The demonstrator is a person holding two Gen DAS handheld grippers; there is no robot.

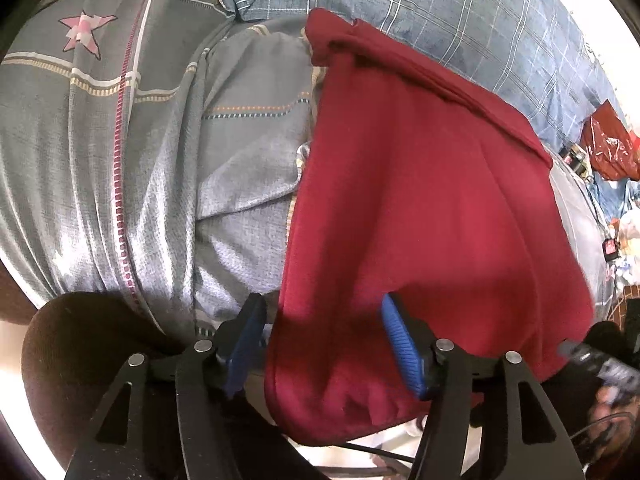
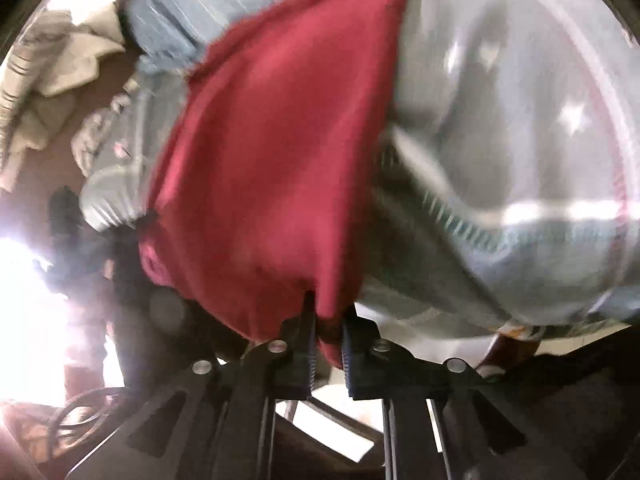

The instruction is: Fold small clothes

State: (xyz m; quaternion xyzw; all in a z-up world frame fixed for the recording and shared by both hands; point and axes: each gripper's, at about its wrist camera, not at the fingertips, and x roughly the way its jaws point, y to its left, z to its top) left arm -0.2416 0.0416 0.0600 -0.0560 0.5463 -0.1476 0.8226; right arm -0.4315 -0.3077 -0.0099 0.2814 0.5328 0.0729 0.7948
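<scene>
We hold a red garment point(image 1: 420, 184) over a grey striped bedspread point(image 1: 100, 140), its length running away from us toward the blue plaid bedding point(image 1: 460, 20). Our right gripper point(image 2: 326, 344) pinches its near hem; our left gripper point(image 1: 320, 344) stands spread, the hem loose between its pads. No lettering is readable.

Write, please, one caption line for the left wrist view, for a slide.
Open left gripper straddling the near edge of a red garment lying on grey striped bedding.
</scene>
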